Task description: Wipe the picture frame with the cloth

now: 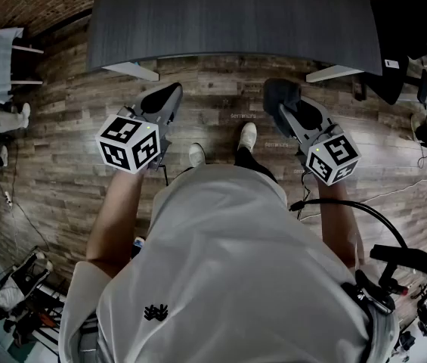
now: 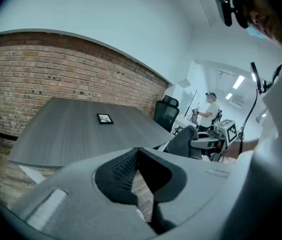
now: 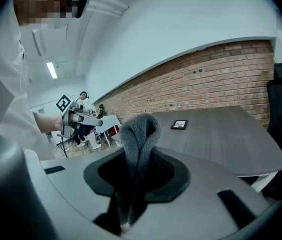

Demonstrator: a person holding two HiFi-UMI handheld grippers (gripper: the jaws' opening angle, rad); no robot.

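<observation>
1. Room: a dark grey table (image 1: 236, 21) stands on a wood plank floor (image 1: 221, 89). There is a brick wall (image 2: 56, 69) behind the table and a black office chair (image 2: 166, 111) at its far corner. Another person (image 2: 211, 109) stands further back.
2. The picture frame (image 2: 105, 118) lies flat on the table top, toward the wall side and well apart from both grippers. Both grippers are held over the floor, short of the table's near edge.
3. Right gripper (image 3: 138, 159): jaws clamped on the grey cloth (image 3: 140, 129), with a folded bunch sticking up past the tips. In the right gripper view the frame sits beyond the cloth and to its right.
4. Left gripper (image 2: 138, 151): jaws closed tip to tip with nothing between them. Floor shows through the gap behind the tips.
5. View differences:
   - The head view cuts the frame off at its top edge. It also shows the person's shoes (image 1: 247, 136) and both marker cubes.
   - The gripper views show the whole frame and the wall, and each catches the other gripper off to the side.
</observation>
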